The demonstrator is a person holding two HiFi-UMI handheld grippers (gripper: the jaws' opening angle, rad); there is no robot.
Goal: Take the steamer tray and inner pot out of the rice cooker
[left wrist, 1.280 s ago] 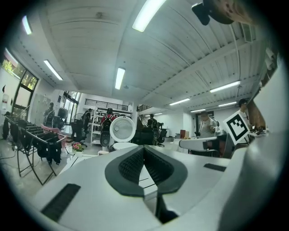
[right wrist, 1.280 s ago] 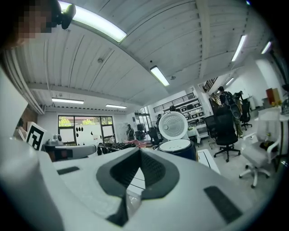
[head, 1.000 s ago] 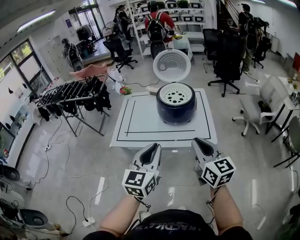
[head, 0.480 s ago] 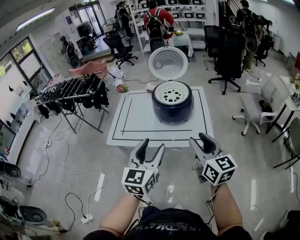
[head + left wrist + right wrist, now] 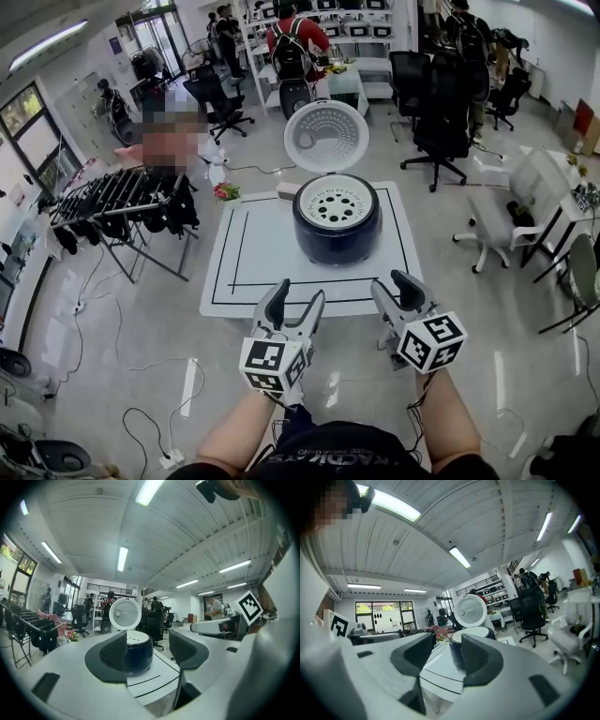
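Held the left tongs and the right tongs side by side and level, just short of the near edge of the white table, touching nothing. Had just been spreading both pairs of jaws. Had both pairs standing apart, with nothing between the pads of either, only the distant cooker showing through each gap.

Faced the dark blue rice cooker, set well apart from both tongs on the far part of the table, inside the black rectangle drawn there. Saw its round white lid swung up and standing upright behind the body. Saw the white steamer tray, pierced with holes, seated in the cooker's open top.

Noted a drying rack hung with dark clothes to the left of the table, a black office chair beyond its far right corner, and people by the shelves at the back of the room.
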